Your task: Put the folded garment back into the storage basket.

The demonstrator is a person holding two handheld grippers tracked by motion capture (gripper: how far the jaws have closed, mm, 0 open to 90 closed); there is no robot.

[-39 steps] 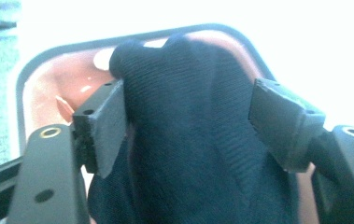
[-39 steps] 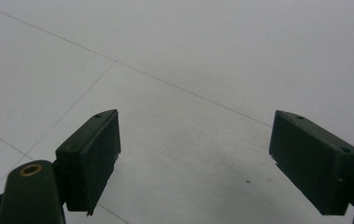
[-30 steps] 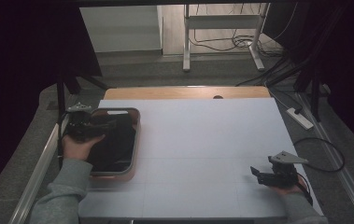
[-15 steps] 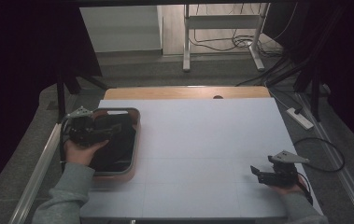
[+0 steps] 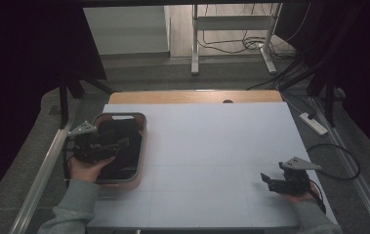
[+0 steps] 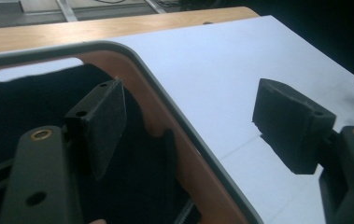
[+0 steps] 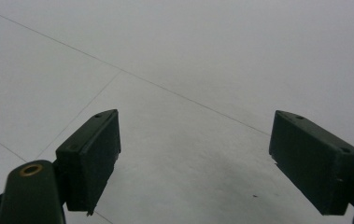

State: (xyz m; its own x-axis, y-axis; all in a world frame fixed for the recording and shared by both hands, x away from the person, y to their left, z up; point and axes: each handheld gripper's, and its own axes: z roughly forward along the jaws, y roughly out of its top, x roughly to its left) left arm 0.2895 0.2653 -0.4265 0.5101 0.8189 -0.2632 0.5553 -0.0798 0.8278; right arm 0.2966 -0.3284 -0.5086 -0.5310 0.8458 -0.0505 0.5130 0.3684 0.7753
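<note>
No legible text, labels, brands, numbers or signs anywhere in these views.

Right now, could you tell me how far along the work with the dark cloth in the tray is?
Early on. Done: nothing that can be seen; the dark cloth lies bunched inside the brown tray. In hand: the left gripper hangs open astride the tray's right rim, one jaw over the cloth, one outside. Left: gripping the cloth and taking it out; the right gripper waits open over the white table.
</note>
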